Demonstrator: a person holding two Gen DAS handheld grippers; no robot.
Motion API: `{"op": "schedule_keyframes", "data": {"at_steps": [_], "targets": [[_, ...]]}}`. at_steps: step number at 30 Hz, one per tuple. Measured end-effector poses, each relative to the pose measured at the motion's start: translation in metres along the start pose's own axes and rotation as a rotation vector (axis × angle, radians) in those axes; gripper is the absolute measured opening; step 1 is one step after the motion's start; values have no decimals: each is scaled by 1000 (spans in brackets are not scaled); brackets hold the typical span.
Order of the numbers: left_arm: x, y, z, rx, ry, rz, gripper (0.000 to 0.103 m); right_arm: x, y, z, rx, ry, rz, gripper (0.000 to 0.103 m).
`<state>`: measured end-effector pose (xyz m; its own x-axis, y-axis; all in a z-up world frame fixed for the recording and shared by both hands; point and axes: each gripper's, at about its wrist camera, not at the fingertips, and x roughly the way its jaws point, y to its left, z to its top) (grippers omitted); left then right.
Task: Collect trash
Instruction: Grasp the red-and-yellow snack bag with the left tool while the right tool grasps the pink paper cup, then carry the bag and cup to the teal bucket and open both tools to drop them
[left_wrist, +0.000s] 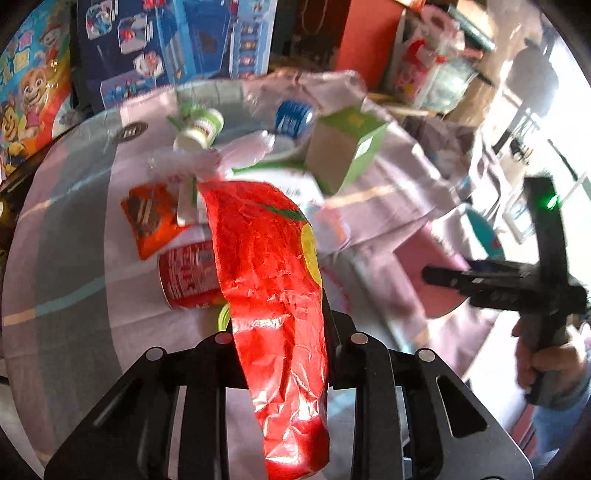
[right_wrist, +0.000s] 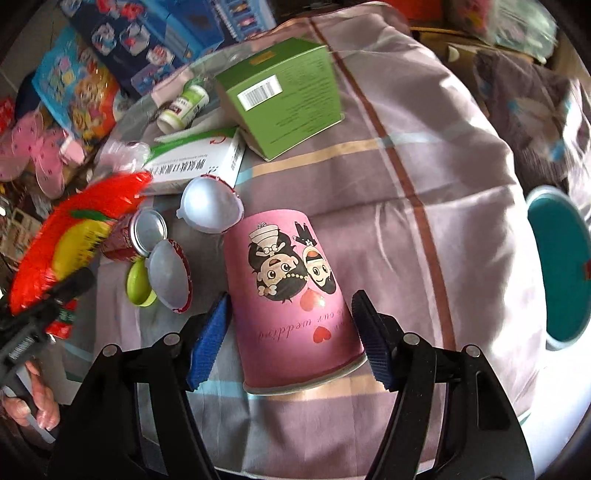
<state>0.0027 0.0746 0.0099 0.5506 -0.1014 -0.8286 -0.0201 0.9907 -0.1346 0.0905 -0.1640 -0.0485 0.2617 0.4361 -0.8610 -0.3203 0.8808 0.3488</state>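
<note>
My left gripper (left_wrist: 286, 332) is shut on a crinkled red snack bag (left_wrist: 273, 295) and holds it above the table; the bag also shows in the right wrist view (right_wrist: 74, 221). Below it lie a red can (left_wrist: 188, 277), an orange wrapper (left_wrist: 151, 218), a small white-green bottle (left_wrist: 201, 129) and a green carton (left_wrist: 343, 147). My right gripper (right_wrist: 291, 332) is open, its blue-padded fingers (right_wrist: 210, 339) either side of a pink paper cup (right_wrist: 291, 295) lying on its side. A teal bin (right_wrist: 561, 273) is at the right edge.
A round table with a pink striped cloth (right_wrist: 424, 184) holds a white medicine box (right_wrist: 199, 166), two clear plastic lids (right_wrist: 210, 206), a green cap (right_wrist: 138, 284) and a blue-capped bottle (left_wrist: 293, 118). Toy boxes (left_wrist: 155, 44) stand behind.
</note>
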Motion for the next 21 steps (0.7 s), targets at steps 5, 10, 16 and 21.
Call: {"op": "schedule_keyframes", "data": {"at_steps": [5, 10, 16, 21], "targets": [[-14, -23, 13, 30, -37, -28, 26, -20, -18, -3, 51, -54, 22, 64], [-11, -57, 17, 87, -45, -75, 26, -41, -40, -7, 107, -96, 42, 64], [1, -98, 30, 143, -31, -169, 26, -74, -77, -9, 188, -171, 47, 64], [25, -143, 44, 201, 8, -257, 26, -106, -117, -5, 260, -246, 14, 64]]}}
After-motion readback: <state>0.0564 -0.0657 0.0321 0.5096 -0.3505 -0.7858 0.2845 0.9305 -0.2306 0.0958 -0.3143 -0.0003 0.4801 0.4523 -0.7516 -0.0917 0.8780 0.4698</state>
